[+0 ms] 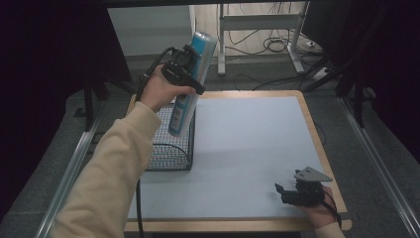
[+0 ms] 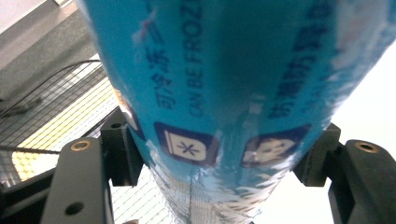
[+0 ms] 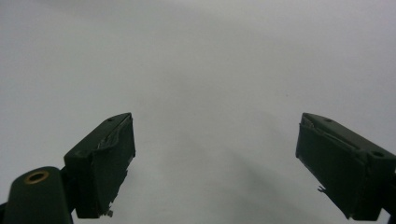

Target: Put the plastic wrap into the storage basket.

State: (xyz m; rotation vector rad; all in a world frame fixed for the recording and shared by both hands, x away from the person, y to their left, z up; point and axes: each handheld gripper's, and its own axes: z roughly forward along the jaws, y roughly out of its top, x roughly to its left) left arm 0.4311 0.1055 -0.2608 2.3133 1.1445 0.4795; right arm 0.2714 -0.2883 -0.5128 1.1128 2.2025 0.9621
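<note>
A long blue roll printed with white text hangs tilted above a black wire basket at the table's left side. My left gripper is shut on the blue roll's upper half, well above the table. In the left gripper view the blue roll sits between both jaws, with the wire basket below it. My right gripper rests low near the table's front right corner. In the right gripper view my right gripper is open, with bare grey table between its jaws.
The grey table top has a wooden rim. Beyond the far edge lie a floor with cables and a metal stand's legs. Metal rails run along both sides.
</note>
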